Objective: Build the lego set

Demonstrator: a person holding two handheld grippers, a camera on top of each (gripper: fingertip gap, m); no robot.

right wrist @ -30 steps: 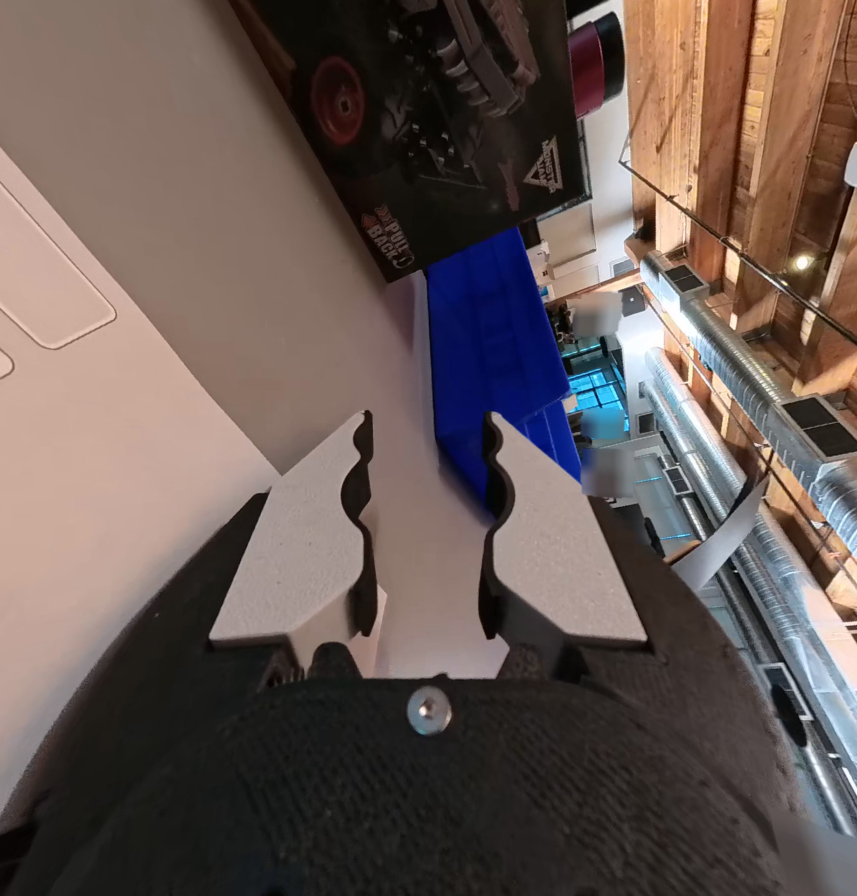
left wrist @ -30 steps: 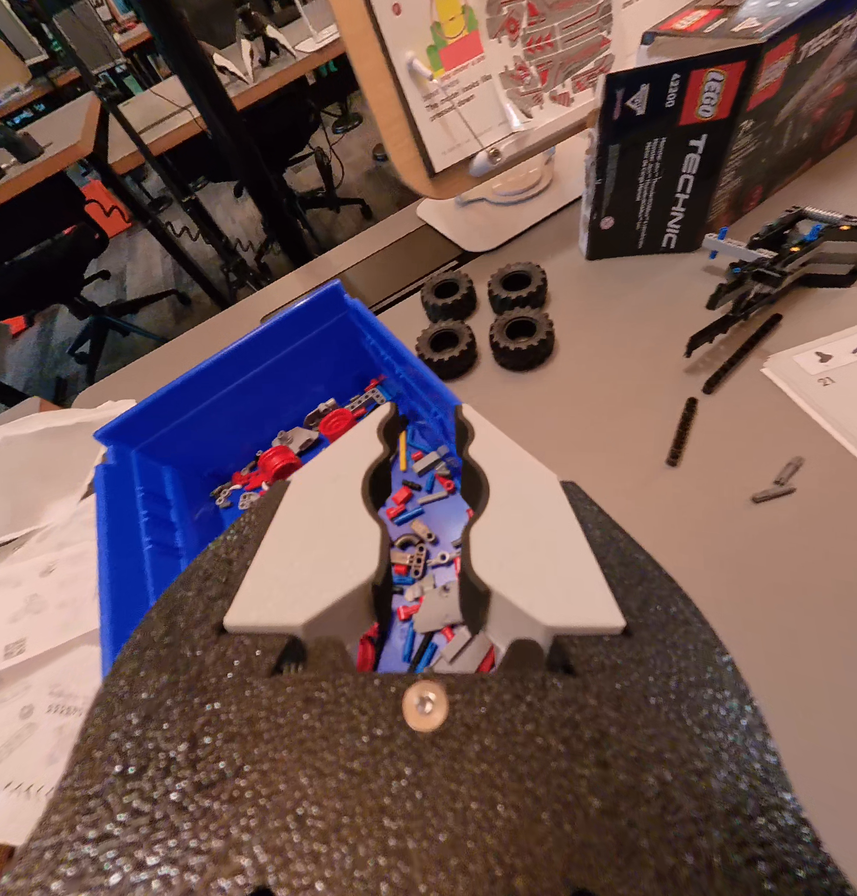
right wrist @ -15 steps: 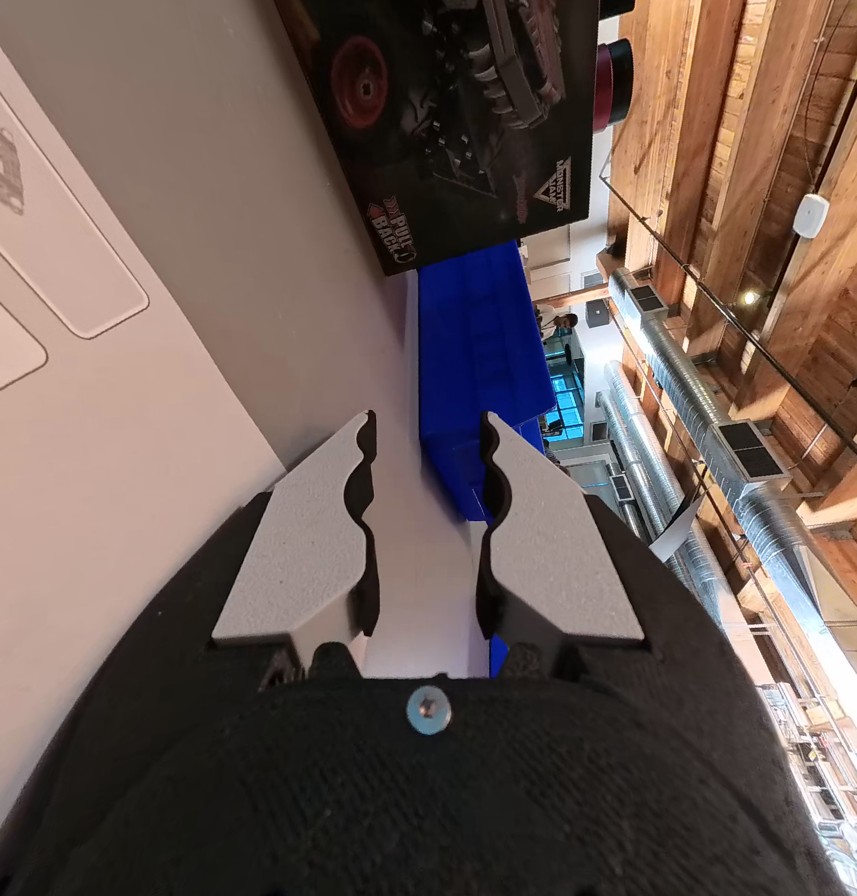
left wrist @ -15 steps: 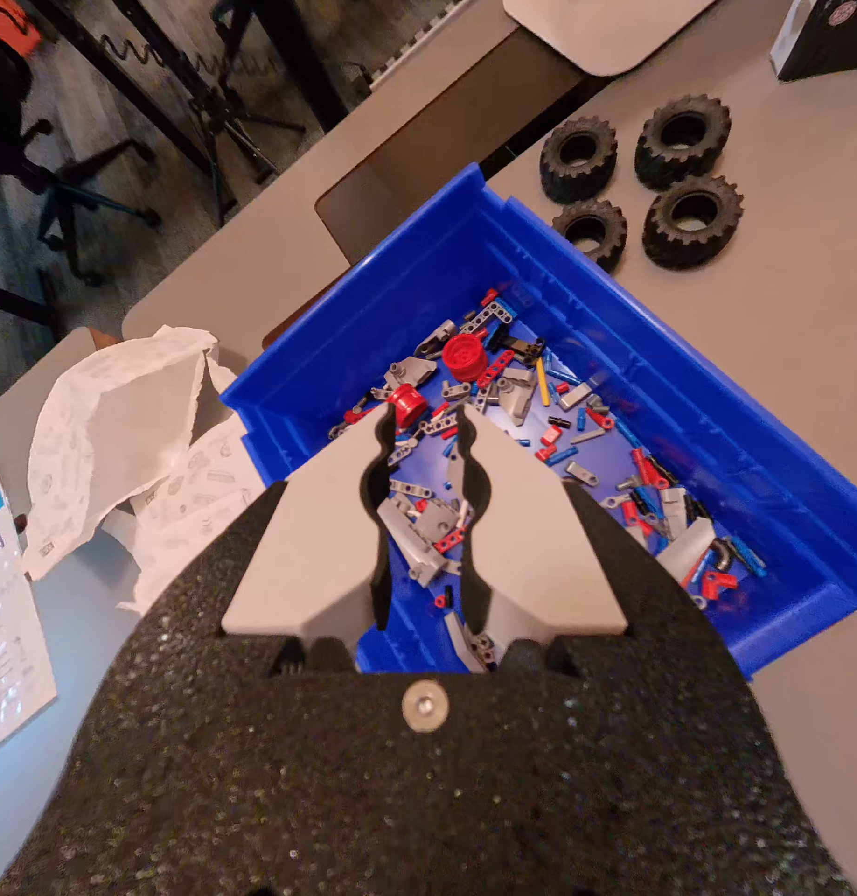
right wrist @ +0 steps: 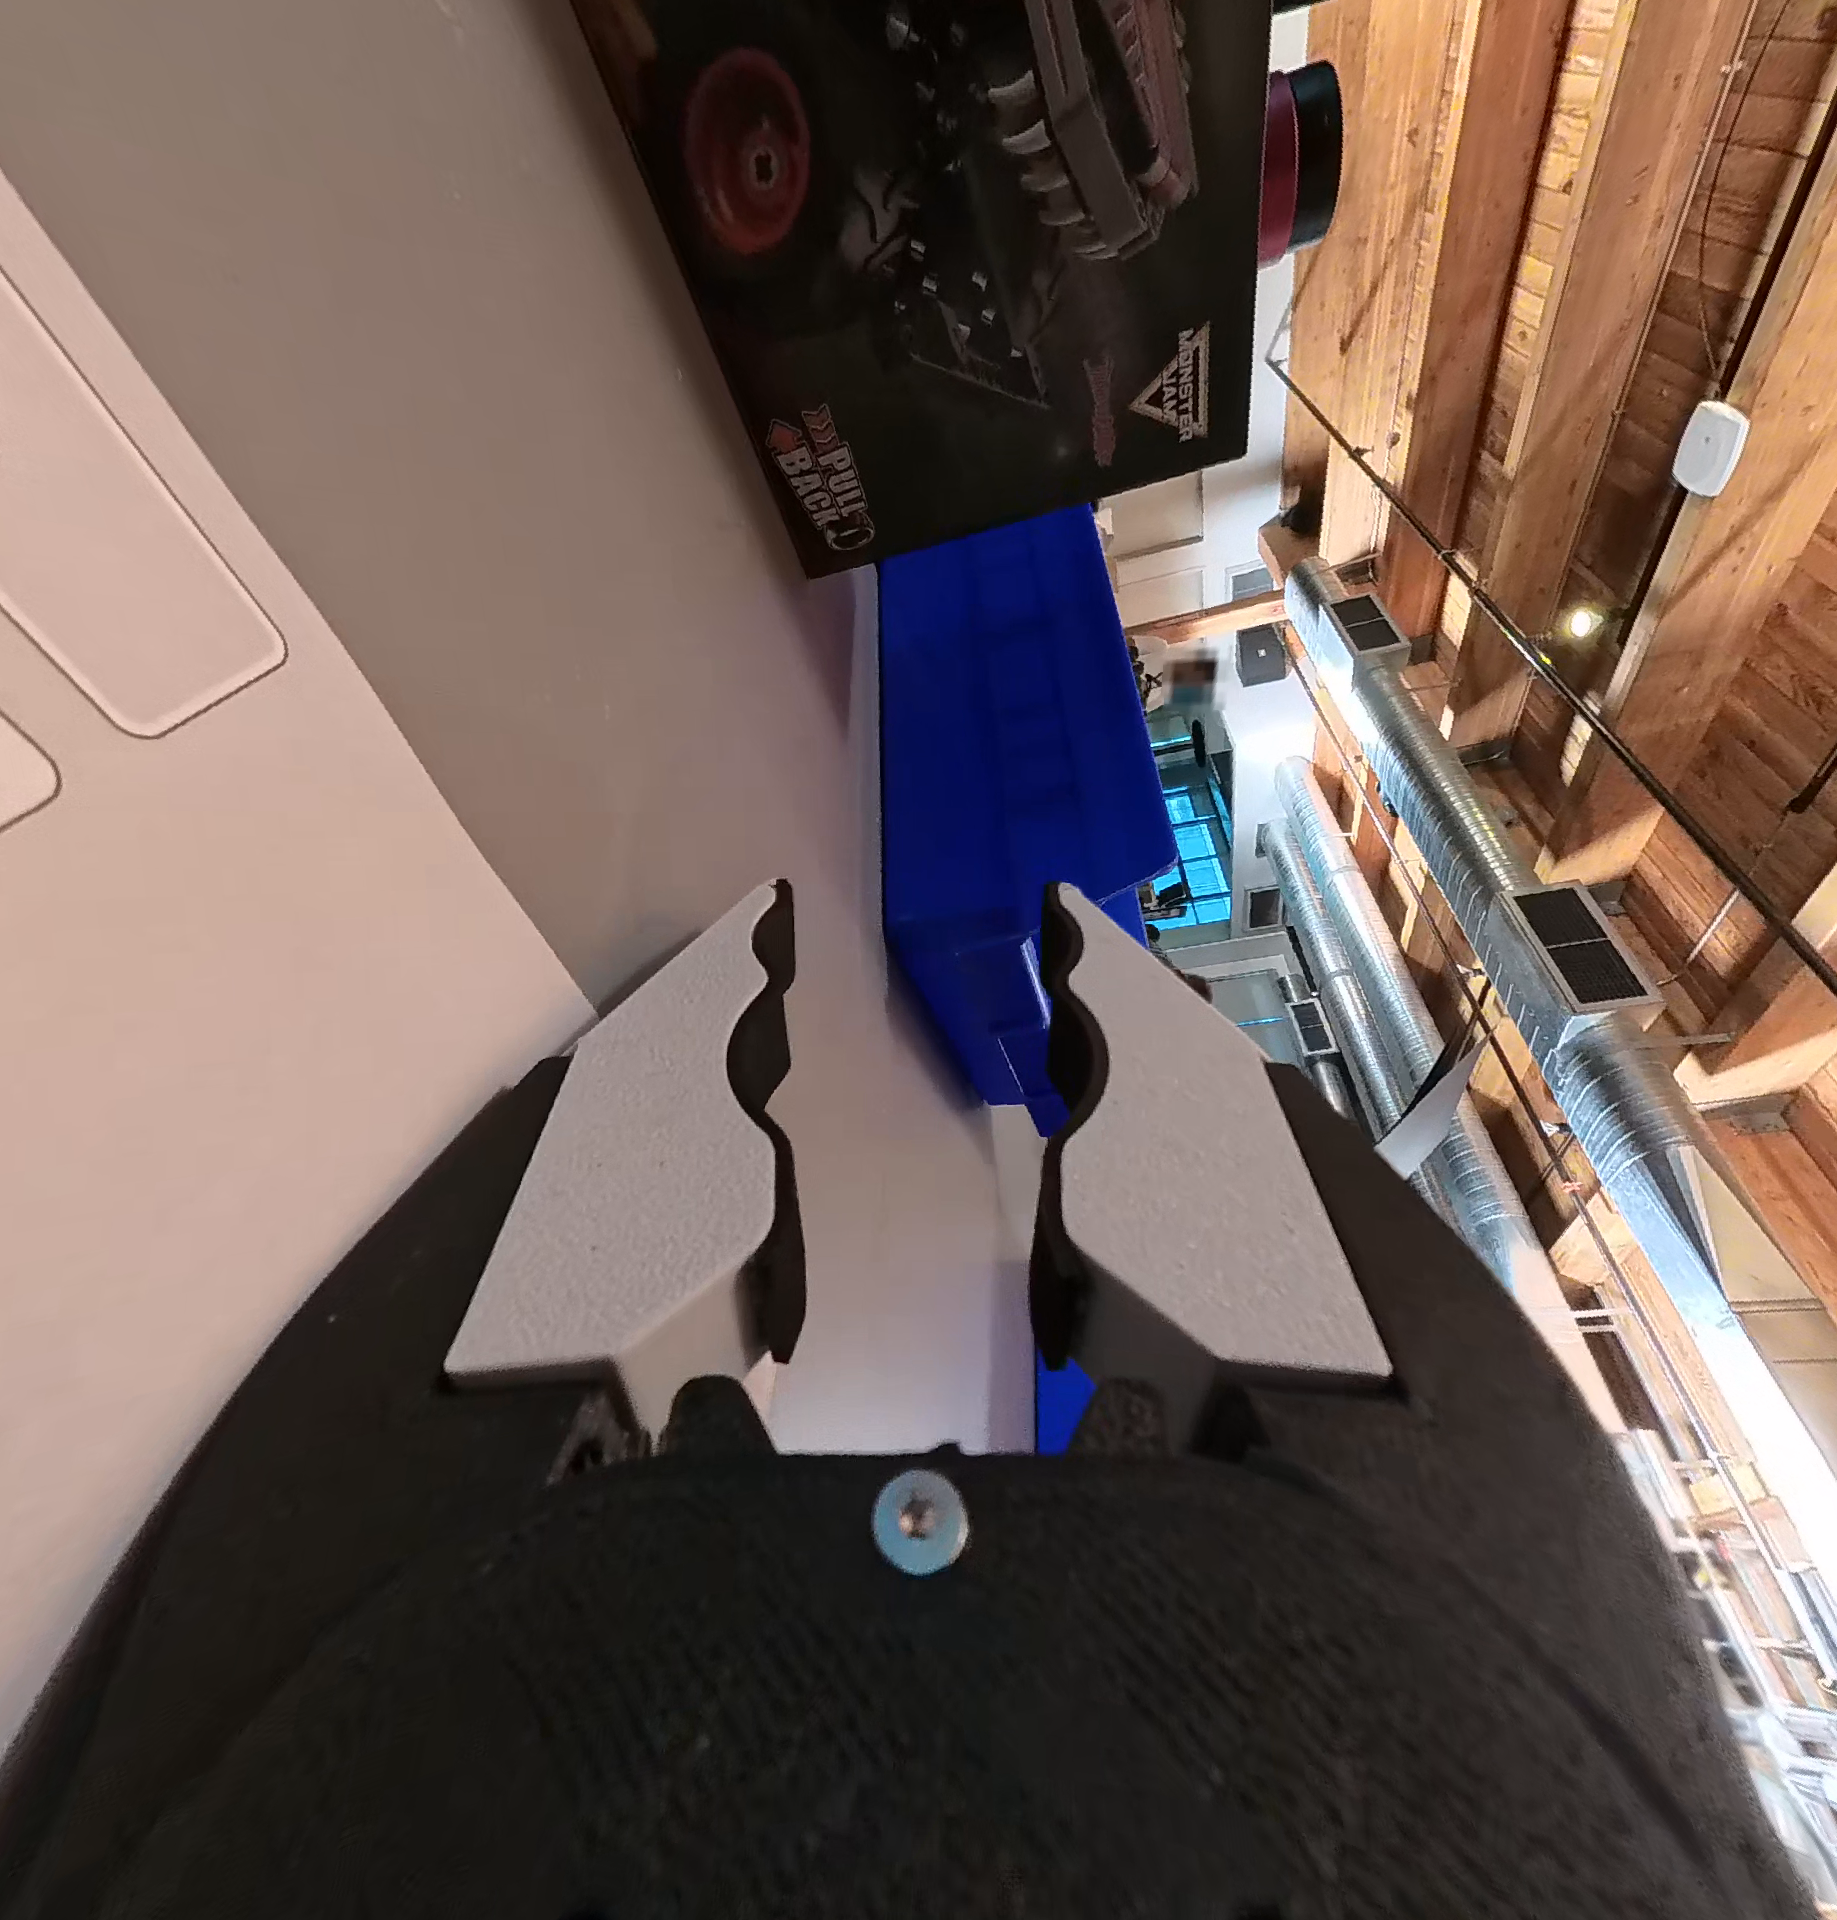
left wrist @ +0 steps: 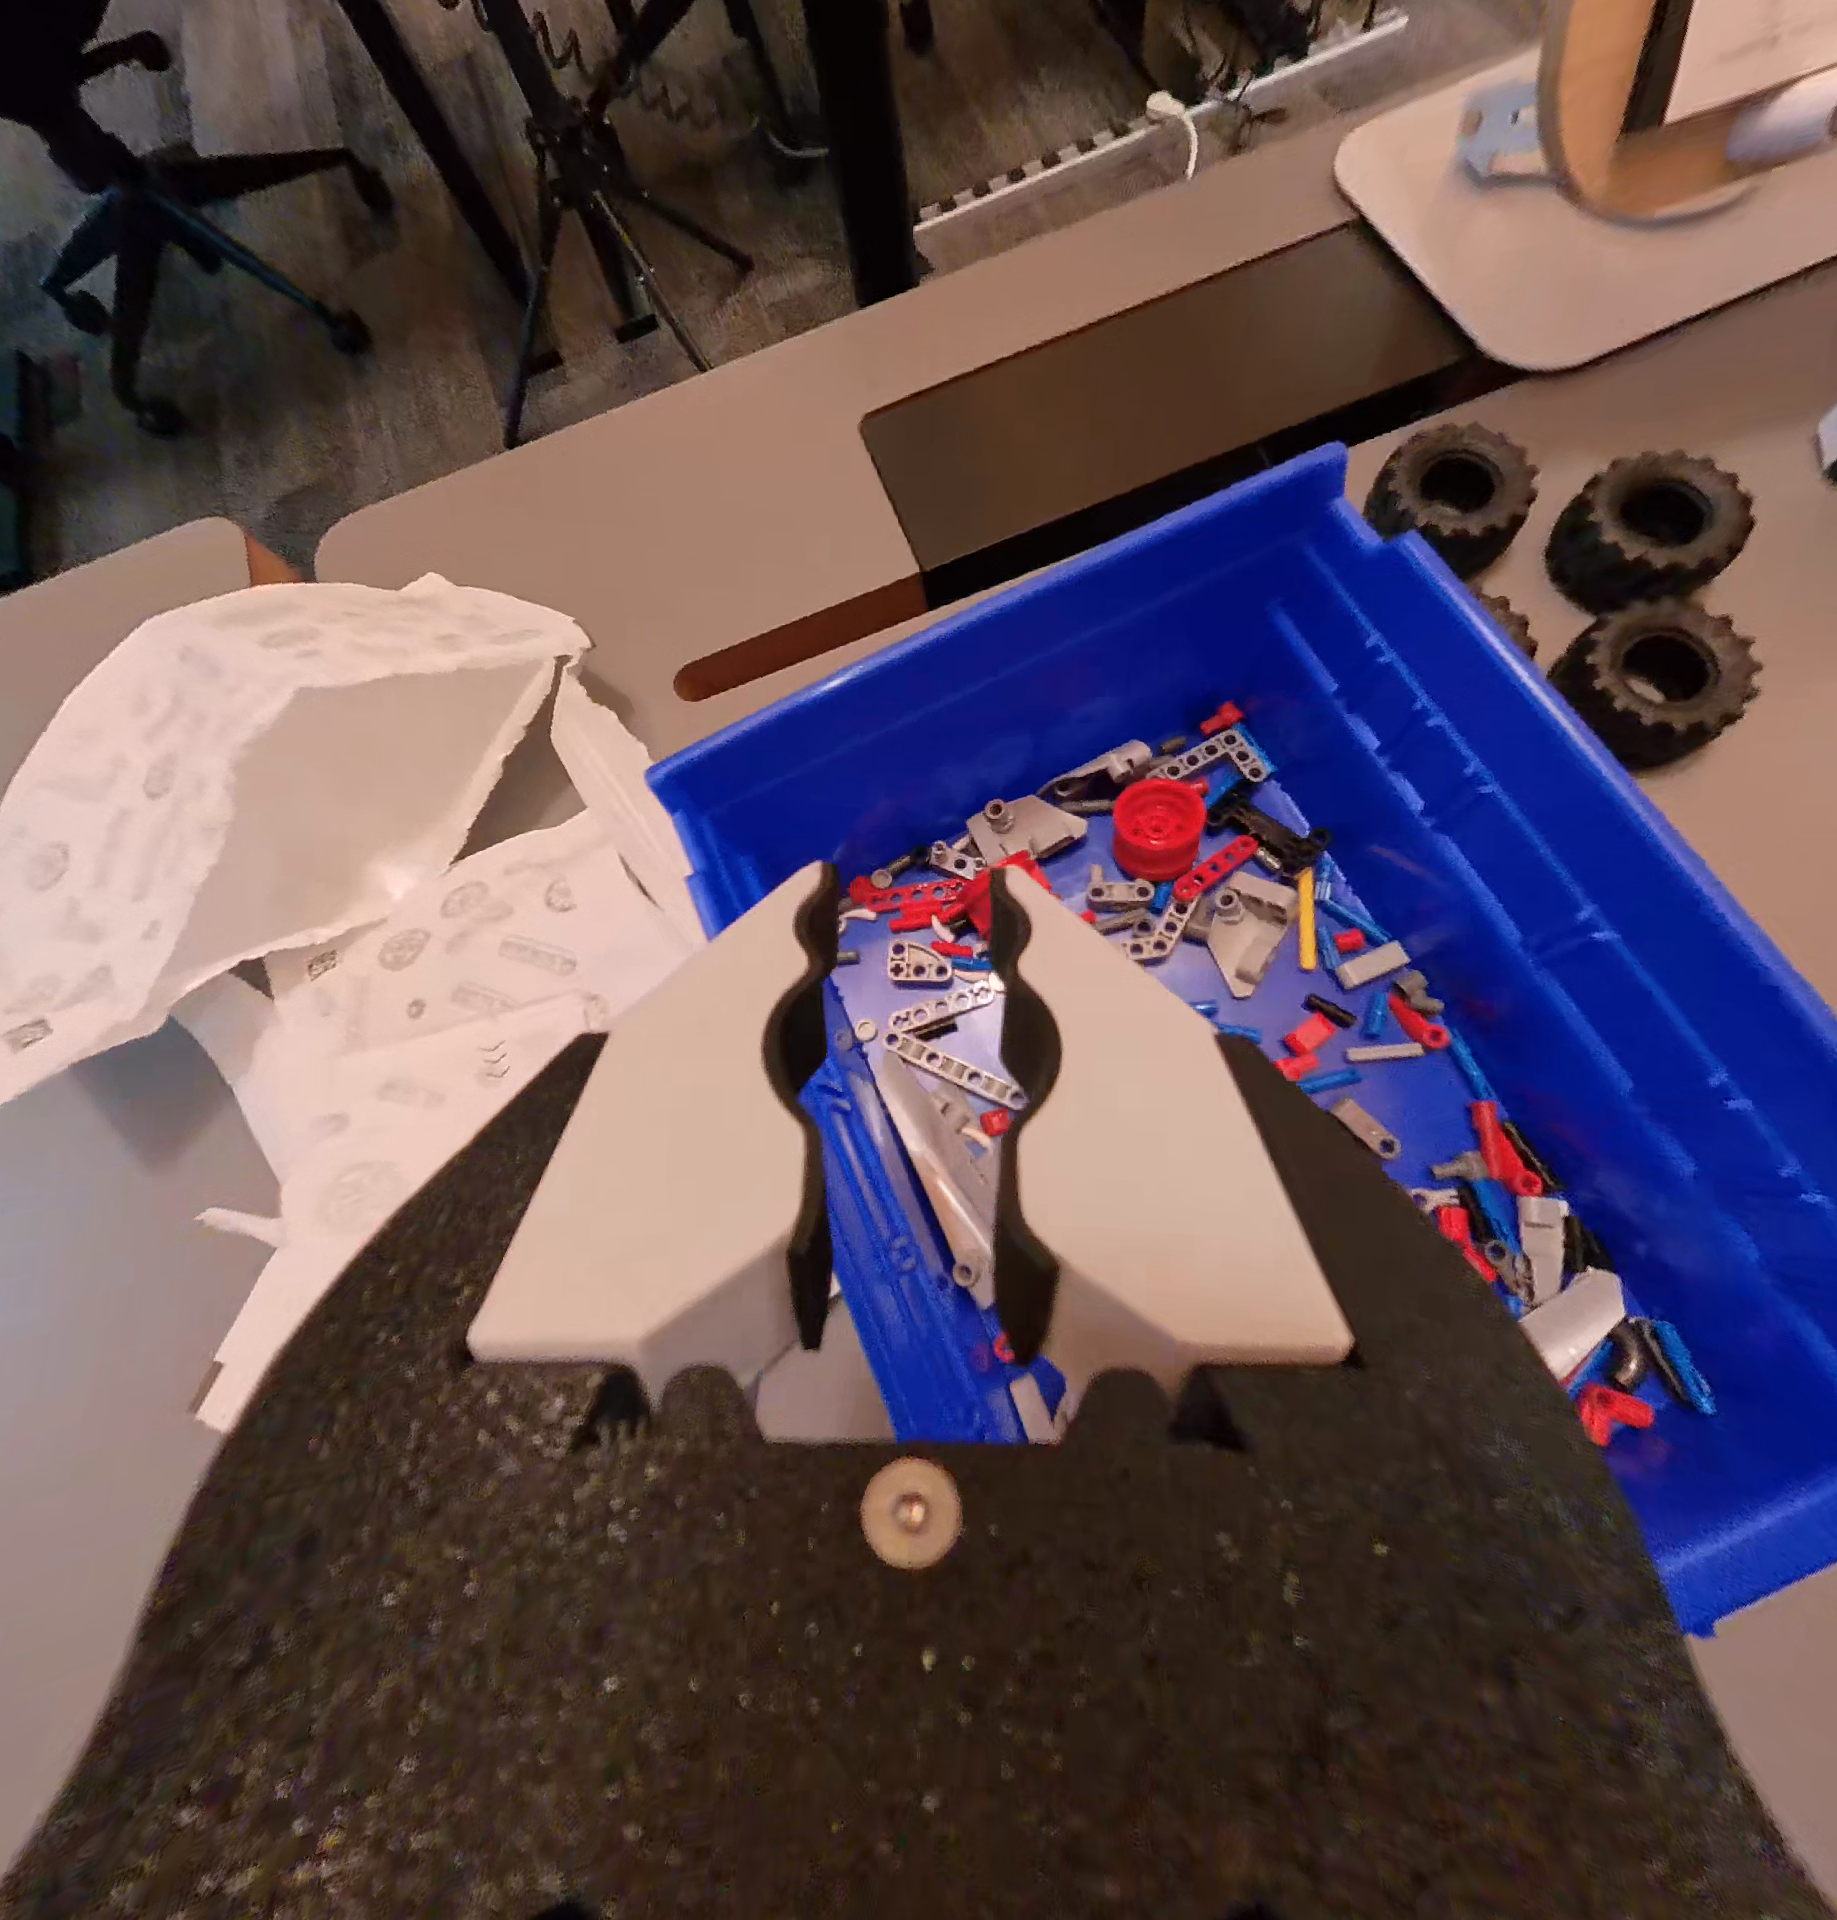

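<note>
A blue bin (left wrist: 1579,935) holds several loose red, grey, blue and black Lego pieces, with a red wheel hub (left wrist: 1158,826) near its far end. My left gripper (left wrist: 909,894) hovers over the bin's near left corner, open and empty. Three black tyres (left wrist: 1652,535) lie on the table beyond the bin. My right gripper (right wrist: 914,904) is open and empty, turned on its side, low over the table, pointing at the bin's outer wall (right wrist: 1007,748) and the dark Lego box (right wrist: 976,260).
Torn white paper bags (left wrist: 270,831) lie left of the bin. A white stand base (left wrist: 1579,229) sits at the far right. Office chairs and stand legs are on the floor beyond the table edge. White instruction pages (right wrist: 93,582) lie left of the right gripper. Some 70 cm of space lies between my two pairs of fingers.
The left gripper swung left and tilted down over the bin, so the box and partly built model left its view. The right gripper shifted slightly, still open.
</note>
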